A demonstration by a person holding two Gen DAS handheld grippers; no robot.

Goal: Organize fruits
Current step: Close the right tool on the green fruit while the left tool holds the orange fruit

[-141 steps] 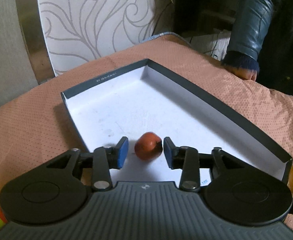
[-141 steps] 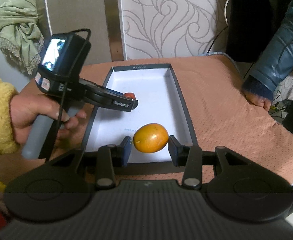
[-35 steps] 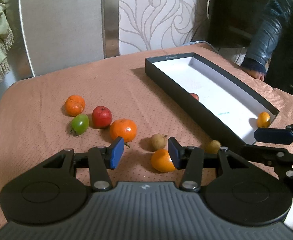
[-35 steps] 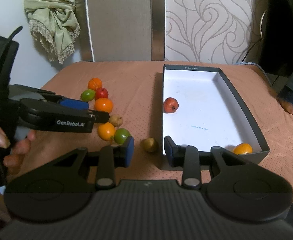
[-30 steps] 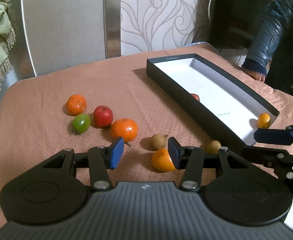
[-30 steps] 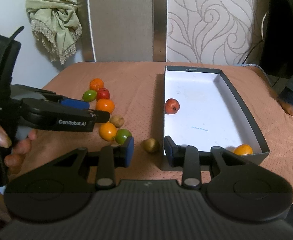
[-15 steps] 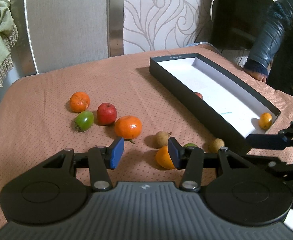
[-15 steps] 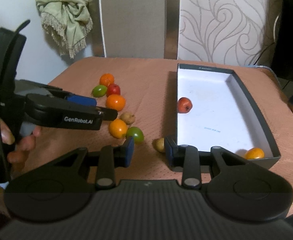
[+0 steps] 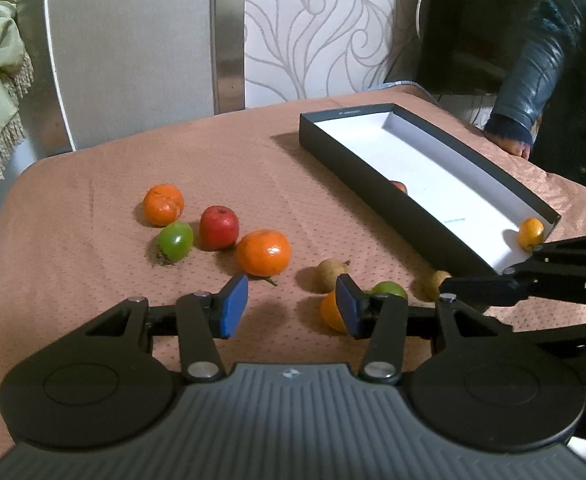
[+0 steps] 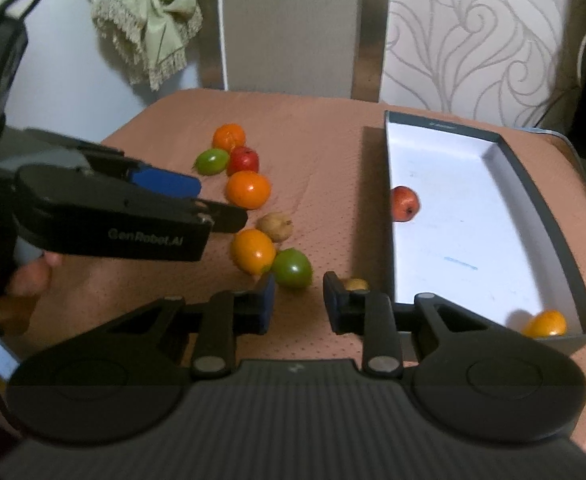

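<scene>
Several loose fruits lie on the brown cloth: a tangerine (image 9: 163, 205), a green fruit (image 9: 175, 241), a red apple (image 9: 219, 227) and a big orange (image 9: 263, 252). My left gripper (image 9: 291, 306) stands open above bare cloth, with an orange fruit (image 9: 329, 312) behind its right finger. My right gripper (image 10: 299, 300) has nothing between its jaws, which are closing. A green fruit (image 10: 291, 268) sits just beyond its left finger and a small brown fruit (image 10: 355, 284) behind its right one. The black box (image 10: 375, 208) holds a red fruit (image 10: 405, 203) and an orange one (image 10: 545, 324).
A second small brown fruit (image 10: 275, 227) lies between the fruit cluster and the box. A person's dark sleeve (image 9: 533, 80) rests at the table's far right edge. A green cloth (image 10: 149, 12) hangs at the back wall behind the table.
The right gripper has shifted left from the box's near corner toward the loose fruits, and its jaws have narrowed a little. The left gripper has hardly moved.
</scene>
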